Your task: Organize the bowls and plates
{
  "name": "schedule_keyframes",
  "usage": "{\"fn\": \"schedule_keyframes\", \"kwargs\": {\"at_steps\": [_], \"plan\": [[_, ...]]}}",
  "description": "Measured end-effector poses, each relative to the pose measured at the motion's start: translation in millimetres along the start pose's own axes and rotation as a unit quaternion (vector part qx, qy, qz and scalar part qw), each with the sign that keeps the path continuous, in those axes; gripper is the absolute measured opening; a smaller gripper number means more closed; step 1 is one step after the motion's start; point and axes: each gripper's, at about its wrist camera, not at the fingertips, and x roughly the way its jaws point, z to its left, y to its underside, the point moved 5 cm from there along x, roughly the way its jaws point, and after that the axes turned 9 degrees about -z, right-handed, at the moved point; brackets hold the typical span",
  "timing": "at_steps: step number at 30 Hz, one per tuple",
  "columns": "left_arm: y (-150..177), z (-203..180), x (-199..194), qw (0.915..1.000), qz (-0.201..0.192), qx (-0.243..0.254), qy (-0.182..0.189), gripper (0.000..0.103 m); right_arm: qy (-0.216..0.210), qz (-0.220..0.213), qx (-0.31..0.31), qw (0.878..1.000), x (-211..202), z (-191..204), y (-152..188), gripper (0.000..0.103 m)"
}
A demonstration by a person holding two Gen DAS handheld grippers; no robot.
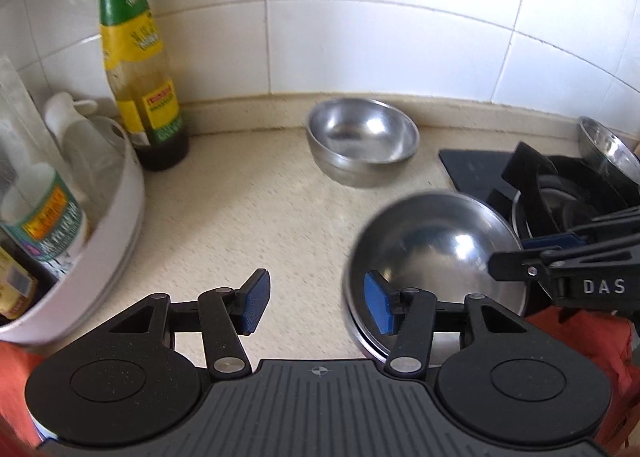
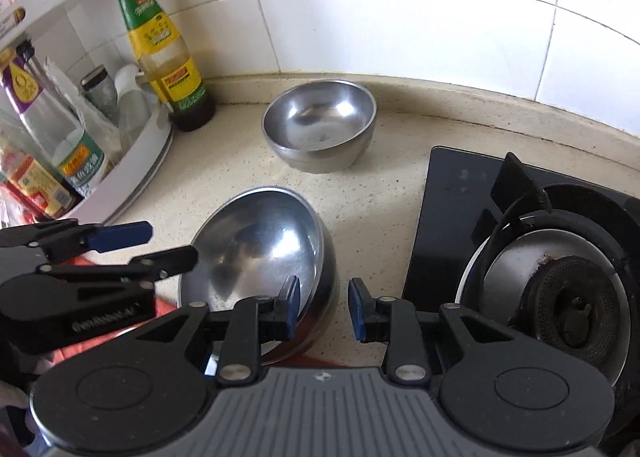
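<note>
The tabletop (image 2: 376, 193) in front of me is pale and speckled, and it ends at a wall of white tiles (image 1: 380, 17). At its right side lies a black stove (image 2: 560, 257) with a round burner. At the left stands a white rack (image 1: 116, 225) that holds several bottles, and just beside it, near the wall, stands a tall sauce bottle (image 1: 136, 57) with a yellow and green label. The larger steel bowl (image 2: 264, 257) sits upright on the tabletop close to me, between my two hands. A smaller steel bowl (image 2: 320, 125) stands farther back, near the wall, well apart from the first one. A third steel dish (image 1: 608, 149) shows at the right edge of the left view, over the stove, but I cannot tell what it rests on. My left gripper (image 1: 316, 305) has its fingers apart with nothing between them; its right finger (image 1: 380, 307) stands in front of the near rim of the larger bowl. My right gripper (image 2: 323, 309) has its fingers a little apart over the right rim of that bowl, and I cannot tell if they touch the rim.
</note>
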Motion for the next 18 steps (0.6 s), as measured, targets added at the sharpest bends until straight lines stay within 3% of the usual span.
{"fn": "schedule_keyframes", "kwargs": {"at_steps": [6,8,14,18], "plan": [[-25.2,4.6,6.5,0.9999,-0.010,0.005,0.000,0.063,0.003,-0.043,0.009,0.999,-3.6,-2.5,-32.2,0.028],[-37.1,3.4,12.8,0.9998,-0.014,0.010,0.003,0.069,0.004,-0.053,0.014,0.999,4.0,-1.7,-47.9,0.028],[-74.8,12.6,44.1,0.9999,-0.007,-0.011,0.000,0.073,0.019,-0.049,0.021,0.998,43.3,-4.8,-88.1,0.028],[-87.0,13.4,79.0,0.9994,0.019,-0.027,0.003,0.075,0.027,-0.029,0.033,0.999,73.4,-13.5,-99.3,0.028]]}}
